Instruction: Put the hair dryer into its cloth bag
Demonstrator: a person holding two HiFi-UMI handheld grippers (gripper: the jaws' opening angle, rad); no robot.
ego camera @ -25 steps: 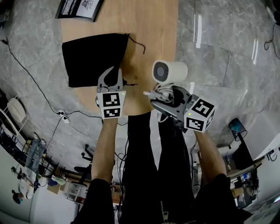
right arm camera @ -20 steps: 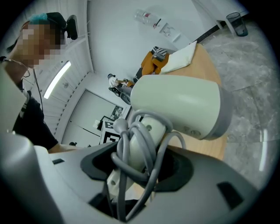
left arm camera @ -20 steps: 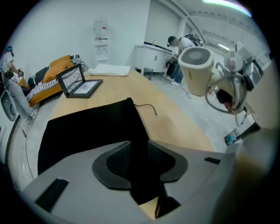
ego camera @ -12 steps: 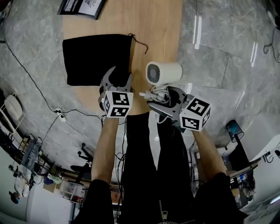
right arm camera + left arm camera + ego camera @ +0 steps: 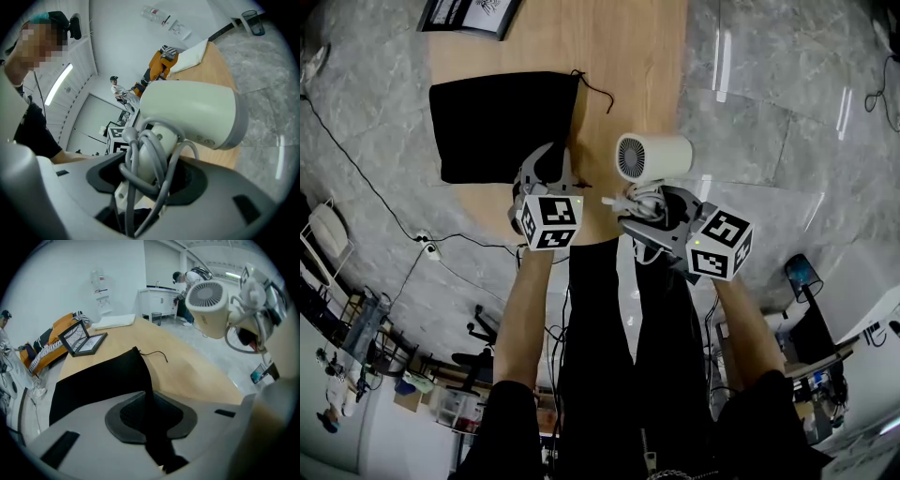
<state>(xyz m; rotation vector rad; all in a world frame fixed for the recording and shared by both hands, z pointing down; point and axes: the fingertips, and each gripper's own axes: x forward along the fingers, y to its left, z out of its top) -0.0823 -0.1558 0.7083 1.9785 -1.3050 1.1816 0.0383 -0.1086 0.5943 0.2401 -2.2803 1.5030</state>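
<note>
A black cloth bag (image 5: 502, 122) lies flat on the wooden table (image 5: 628, 56), its drawstring (image 5: 595, 94) trailing to the right. My left gripper (image 5: 548, 167) stands at the bag's near right corner. Its jaws have just been closing, and in the left gripper view a fold of the bag (image 5: 98, 380) is pinched between the pads of that gripper (image 5: 149, 413). My right gripper (image 5: 642, 208) is shut on the handle of the cream hair dryer (image 5: 656, 156), which hangs above the table's near right edge. Its grey cord (image 5: 140, 159) is wound round the handle between the jaws of the right gripper (image 5: 150, 180).
A framed picture (image 5: 469, 14) lies at the table's far left end, beyond the bag. The table's right edge drops to a grey marbled floor (image 5: 769, 94). Cables run over the floor at the left (image 5: 366, 169). The person's legs stand just below the table's near edge.
The left gripper's jaws stood apart over the bag's corner half a second ago; now they are closed on the cloth. The right gripper and hair dryer have barely shifted.
</note>
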